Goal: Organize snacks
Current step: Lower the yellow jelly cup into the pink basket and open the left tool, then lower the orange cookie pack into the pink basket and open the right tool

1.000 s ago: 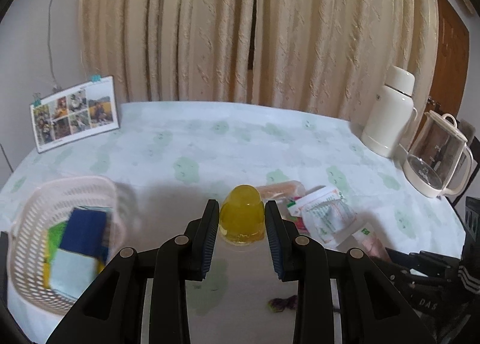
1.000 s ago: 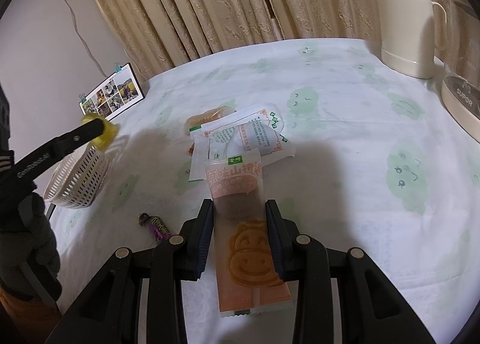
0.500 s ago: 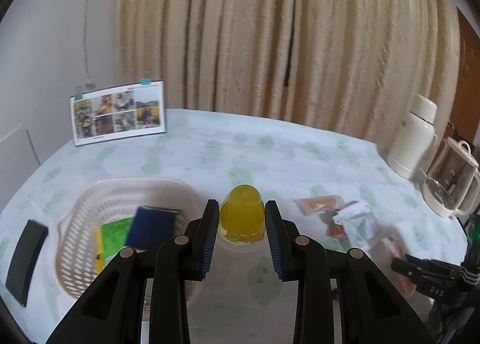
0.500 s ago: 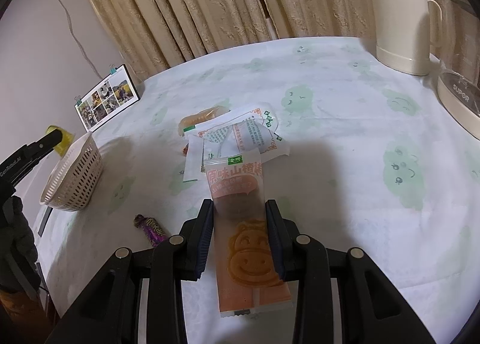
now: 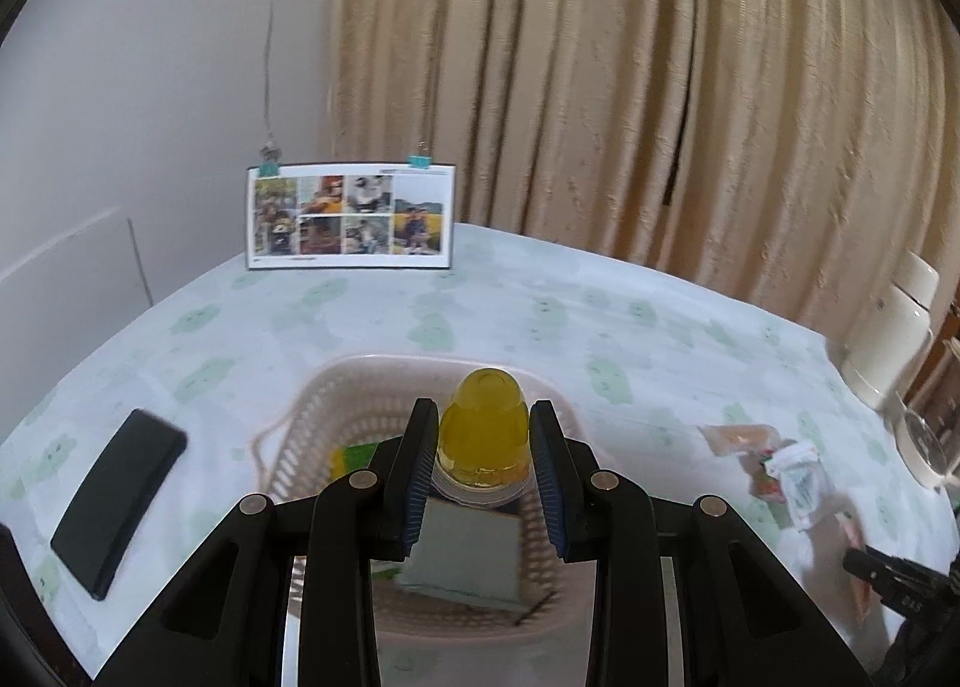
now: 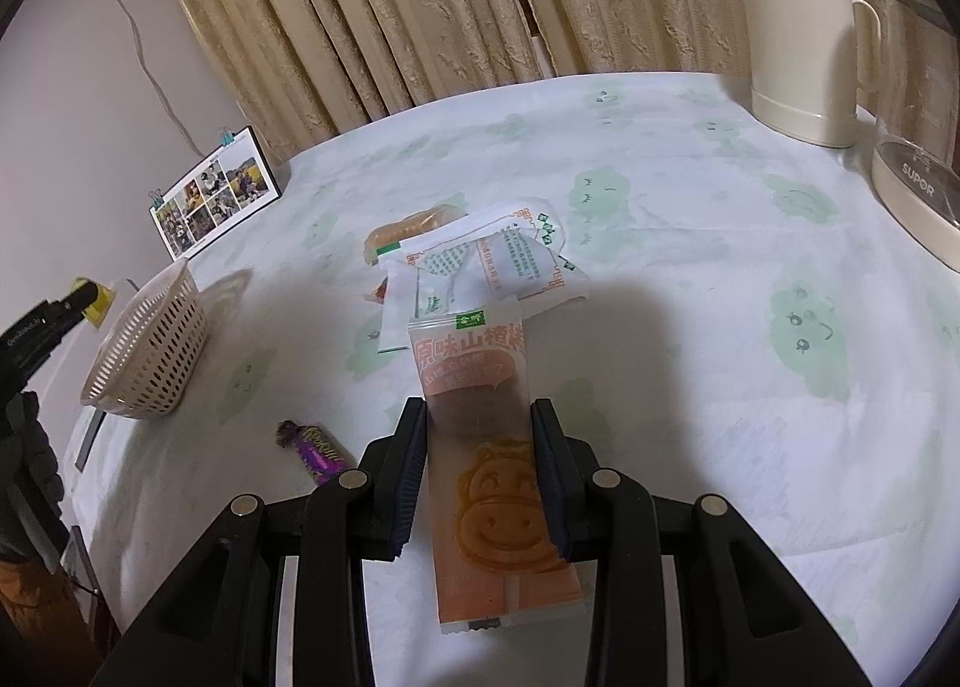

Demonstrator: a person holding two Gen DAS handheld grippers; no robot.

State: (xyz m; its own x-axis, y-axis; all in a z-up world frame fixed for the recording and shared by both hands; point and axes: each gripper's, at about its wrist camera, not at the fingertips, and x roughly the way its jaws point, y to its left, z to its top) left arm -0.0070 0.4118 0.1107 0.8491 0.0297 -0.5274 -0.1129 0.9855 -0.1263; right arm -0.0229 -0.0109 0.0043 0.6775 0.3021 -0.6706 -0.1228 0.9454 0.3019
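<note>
Dim, soft indoor light; fisheye bending darkens the corners, broad shadows fall on the pale green-patterned tabletop (image 6: 690, 219), and the left-wrist edges blur.

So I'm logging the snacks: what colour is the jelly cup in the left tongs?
Translucent yellow jelly cup, clearest in the left wrist view.

Basket (image 5: 312, 405) contents mostly hidden behind left claw (image 5: 483, 450) and jelly cup (image 5: 483, 435).

Both the left black plastic two-finger gripper (image 5: 483, 468) and the right black plastic two-finger gripper (image 6: 480, 468) share one build: angular linkage arms joined by round silver screws, jaws faced with ribbed dark-blue pads. White lettering marks the left one's side.
</note>
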